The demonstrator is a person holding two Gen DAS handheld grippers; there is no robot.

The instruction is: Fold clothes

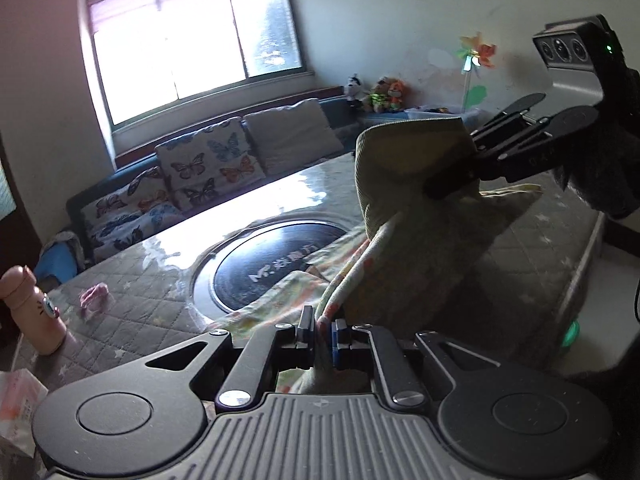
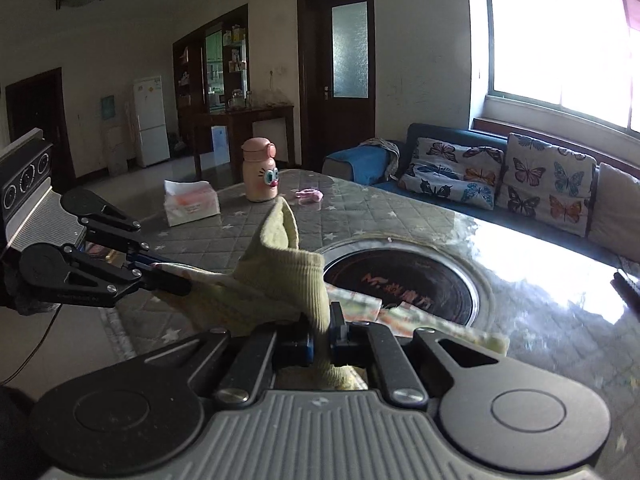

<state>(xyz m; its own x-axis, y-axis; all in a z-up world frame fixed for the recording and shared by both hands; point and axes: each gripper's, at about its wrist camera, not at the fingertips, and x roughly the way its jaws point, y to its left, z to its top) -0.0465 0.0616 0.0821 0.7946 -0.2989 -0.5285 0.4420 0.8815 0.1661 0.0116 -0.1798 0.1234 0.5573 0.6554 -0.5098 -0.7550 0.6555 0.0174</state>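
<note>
A pale yellow-green garment (image 1: 420, 240) with a ribbed hem and a printed lining hangs lifted above the table, stretched between both grippers. In the left wrist view my left gripper (image 1: 322, 322) is shut on its printed edge, and my right gripper (image 1: 436, 190) at the upper right is shut on the ribbed part. In the right wrist view my right gripper (image 2: 328, 320) pinches the ribbed hem of the garment (image 2: 280, 276). There, my left gripper (image 2: 176, 280) holds the other end at the left. The garment's lower part still trails on the table.
The table (image 1: 132, 308) has a grey quilted cover under glass and a round black inset (image 1: 272, 268). A pink bottle (image 2: 260, 176), a tissue pack (image 2: 190, 202) and a small pink item (image 2: 308, 196) stand at its far end. A sofa with butterfly cushions (image 2: 500, 180) runs alongside.
</note>
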